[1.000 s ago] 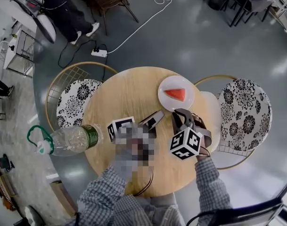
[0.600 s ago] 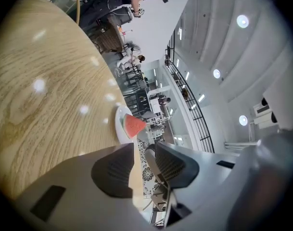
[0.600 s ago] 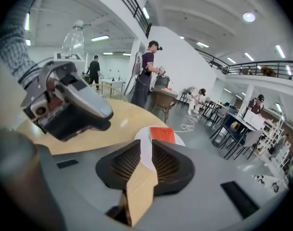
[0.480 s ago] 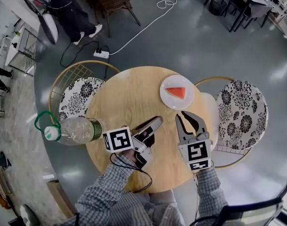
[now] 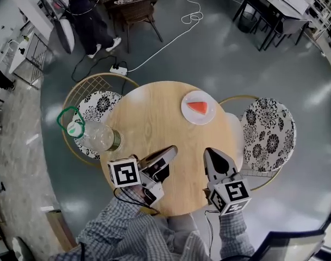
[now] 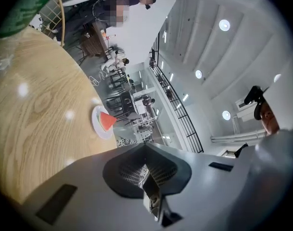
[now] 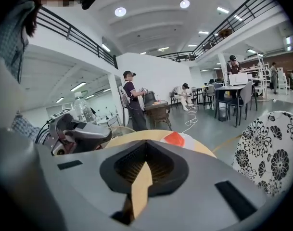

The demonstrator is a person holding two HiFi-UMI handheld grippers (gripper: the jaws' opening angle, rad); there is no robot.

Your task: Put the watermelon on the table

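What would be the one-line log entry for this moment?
left gripper: just closed, empty | right gripper: shut, empty | watermelon: on plate, untouched

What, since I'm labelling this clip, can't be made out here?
- Right gripper view: watermelon and plate mostly hidden behind the right tool.
- Left gripper view: bottle cut off by the top-left edge.
- Head view: table near edge covered by the left tool, the right tool and sleeves.
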